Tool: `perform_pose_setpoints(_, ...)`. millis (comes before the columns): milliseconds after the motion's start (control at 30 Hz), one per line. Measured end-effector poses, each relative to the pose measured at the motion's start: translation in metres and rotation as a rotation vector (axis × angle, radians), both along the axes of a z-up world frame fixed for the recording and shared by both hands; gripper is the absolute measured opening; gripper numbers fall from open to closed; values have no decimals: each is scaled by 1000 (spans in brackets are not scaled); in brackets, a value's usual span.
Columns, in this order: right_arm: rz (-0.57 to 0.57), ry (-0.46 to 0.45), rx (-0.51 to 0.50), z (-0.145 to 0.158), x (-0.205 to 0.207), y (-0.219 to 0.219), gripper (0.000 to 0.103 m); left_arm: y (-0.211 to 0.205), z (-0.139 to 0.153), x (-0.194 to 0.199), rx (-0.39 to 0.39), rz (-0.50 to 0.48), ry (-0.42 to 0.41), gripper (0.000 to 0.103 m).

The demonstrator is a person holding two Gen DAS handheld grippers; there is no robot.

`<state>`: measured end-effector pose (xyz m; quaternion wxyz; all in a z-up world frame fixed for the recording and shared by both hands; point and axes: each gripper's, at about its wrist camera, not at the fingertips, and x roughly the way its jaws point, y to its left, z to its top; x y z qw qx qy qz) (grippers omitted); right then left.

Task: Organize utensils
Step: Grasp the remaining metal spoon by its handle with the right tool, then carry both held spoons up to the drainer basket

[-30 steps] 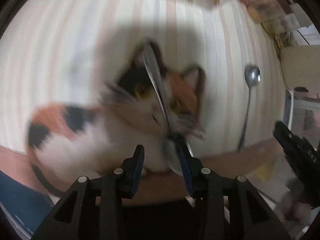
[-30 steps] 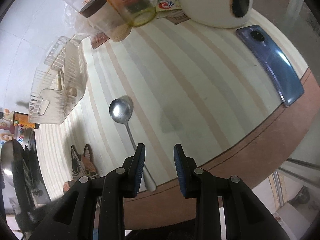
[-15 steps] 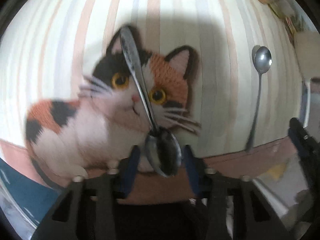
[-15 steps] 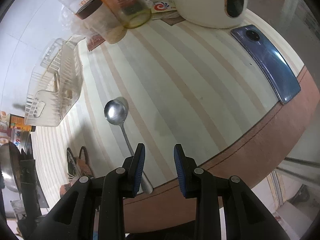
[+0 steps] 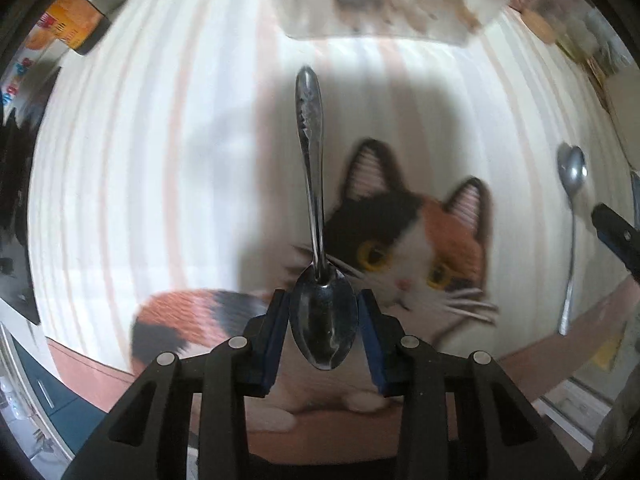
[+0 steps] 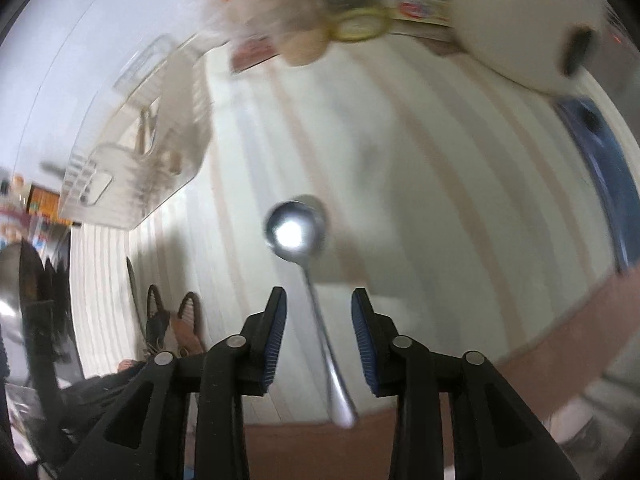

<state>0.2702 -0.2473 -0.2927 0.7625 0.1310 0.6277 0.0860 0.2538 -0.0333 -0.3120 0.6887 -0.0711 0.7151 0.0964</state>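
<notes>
My left gripper [image 5: 323,332] is shut on the bowl of a steel spoon [image 5: 314,184], whose handle points away from me, held above the striped tablecloth. A second steel spoon [image 6: 310,280] lies on the cloth; its handle runs between the fingers of my open right gripper [image 6: 319,336], which hovers over it. That spoon also shows in the left wrist view [image 5: 571,216] at the right. A clear plastic utensil rack [image 6: 136,152] with compartments stands at the far left in the right wrist view, and blurred at the top of the left wrist view [image 5: 380,4].
A calico cat mat [image 5: 416,248] lies on the cloth near the table's front edge. A blue phone [image 6: 604,176] lies at the right, a white rice cooker [image 6: 532,20] behind it. Jars and packets [image 6: 320,8] crowd the back.
My left gripper has lifted its spoon and swung left, handle now pointing straight ahead. My right gripper has moved left over the second spoon, so the handle now lies between its fingers.
</notes>
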Motion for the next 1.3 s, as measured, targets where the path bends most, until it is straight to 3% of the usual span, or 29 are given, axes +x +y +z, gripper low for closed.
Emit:
perform_pose_setpoints(233,96,-85,-130,-13,17,31,46,13,-2,-2,-23,9,-20,33)
perform_pose_setpoints(367,151,-119,-228,-9,16,47,46,48,-13,-38,-25,8,-24,33)
perform_pose_setpoints(467,180,-150,-305,-9,11,57,41,49,-10,-47,-22,8,-29,32)
perform_pose_setpoints(500,181,-158,-307,-9,10,58,34,49,-9,-47,-19,6,-32,32)
perform_pose_setpoints(533,184,-162,-308,-9,9,59,11,49,-6,-50,-10,4,-36,32)
perform_pose_setpoints(567,188,-166,-311,-6,8,60,4,47,-5,-51,0,-1,-38,32)
perform_pose_setpoints(733,182,-148,-270,-7,8,54,3,48,5,-55,22,4,-58,32)
perform_pose_setpoints(867,121,-155,-164,6,7,42,0,54,22,-60,36,19,-100,32)
perform_pose_setpoints(1133,50,-203,-36,52,4,17,0,69,64,-70,61,57,-202,32)
perform_pose_setpoints(1233,59,-152,22,52,15,16,1,73,75,-71,81,65,-226,32)
perform_pose_setpoints(1267,49,-120,23,47,21,16,9,75,76,-72,90,68,-230,32)
perform_pose_setpoints(1300,55,-93,12,40,25,18,35,76,76,-70,97,72,-231,32)
